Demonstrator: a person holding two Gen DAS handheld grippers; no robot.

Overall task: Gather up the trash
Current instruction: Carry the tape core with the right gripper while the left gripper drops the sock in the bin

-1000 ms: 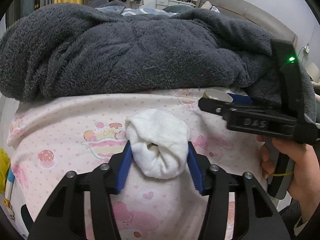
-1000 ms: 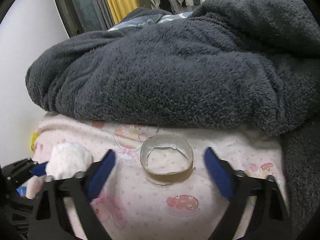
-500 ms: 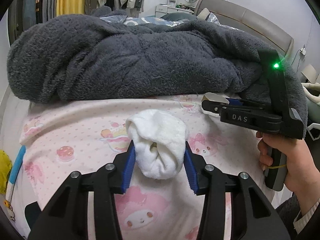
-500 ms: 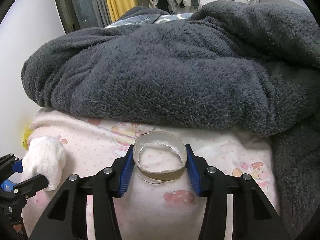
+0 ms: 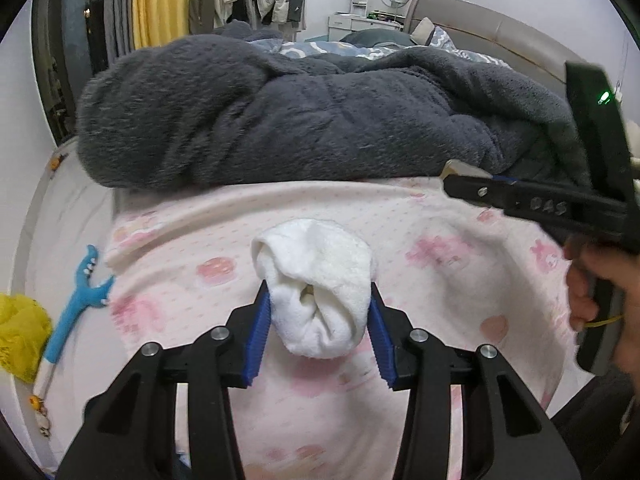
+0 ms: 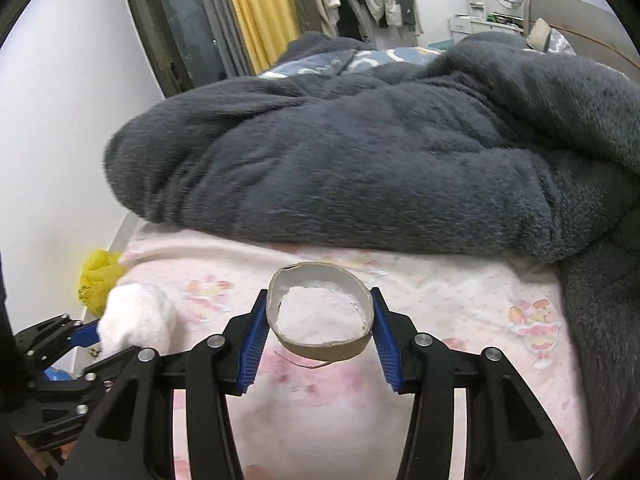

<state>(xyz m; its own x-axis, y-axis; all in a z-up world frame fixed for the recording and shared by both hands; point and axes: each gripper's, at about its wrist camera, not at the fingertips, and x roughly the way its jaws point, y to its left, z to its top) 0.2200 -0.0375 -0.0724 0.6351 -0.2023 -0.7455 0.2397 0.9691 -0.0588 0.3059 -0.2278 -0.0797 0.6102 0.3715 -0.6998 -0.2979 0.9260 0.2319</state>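
Both claws are sitting higher off the pink patterned sheet (image 5: 440,280) than a second ago, each carrying its piece of trash. Since that earlier frame the right gripper (image 6: 318,326), which was standing wide around the cardboard ring (image 6: 320,312), has been closing, and its blue pads are now pressing the ring's two sides and squeezing it into an oval. Between the blue pads of the left gripper (image 5: 318,330) a white tissue wad (image 5: 316,288) is being pinched, bulging up and forward past the fingertips. Beyond both claws a dark grey fleece blanket (image 6: 360,168) is lying heaped across the bed. Left of the left claw, off the sheet's edge, a blue shark-shaped toy (image 5: 80,300) and a yellow bag (image 5: 20,336) are lying.
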